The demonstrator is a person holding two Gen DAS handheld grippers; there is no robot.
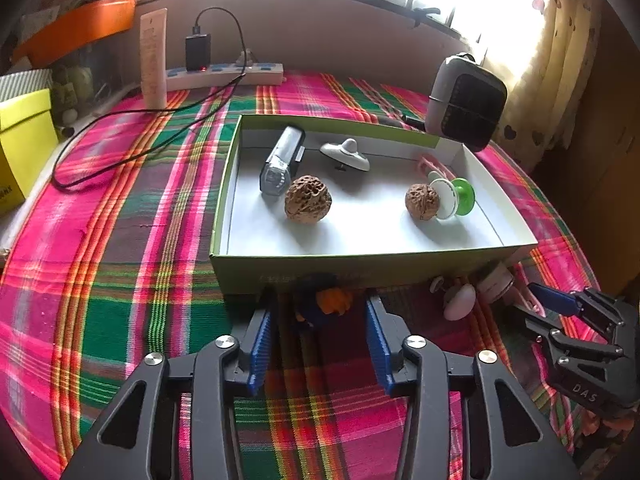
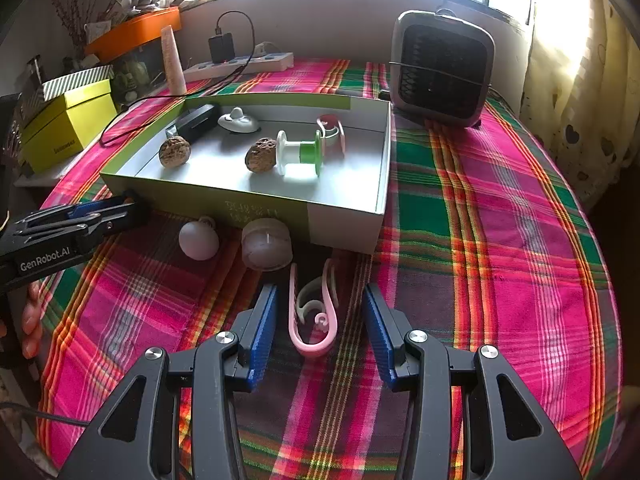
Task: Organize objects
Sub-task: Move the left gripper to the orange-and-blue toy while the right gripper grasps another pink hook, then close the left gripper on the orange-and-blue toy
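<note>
The right gripper (image 2: 320, 320), fingers spread, straddles the pink plastic U-shaped clip (image 2: 312, 316), its long axis running toward the cloth's near edge.

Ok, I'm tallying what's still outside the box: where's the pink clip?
In the right wrist view, the pink clip lies on the plaid cloth between the right gripper pads, untouched, just before the candle and box.

The orange-and-blue object (image 1: 326, 306) between the left gripper (image 1: 320, 344) fingers (image 1: 260, 344) was blurred beyond naming; the box (image 1: 360, 266) hid its top; window glare bleached the sill.
</note>
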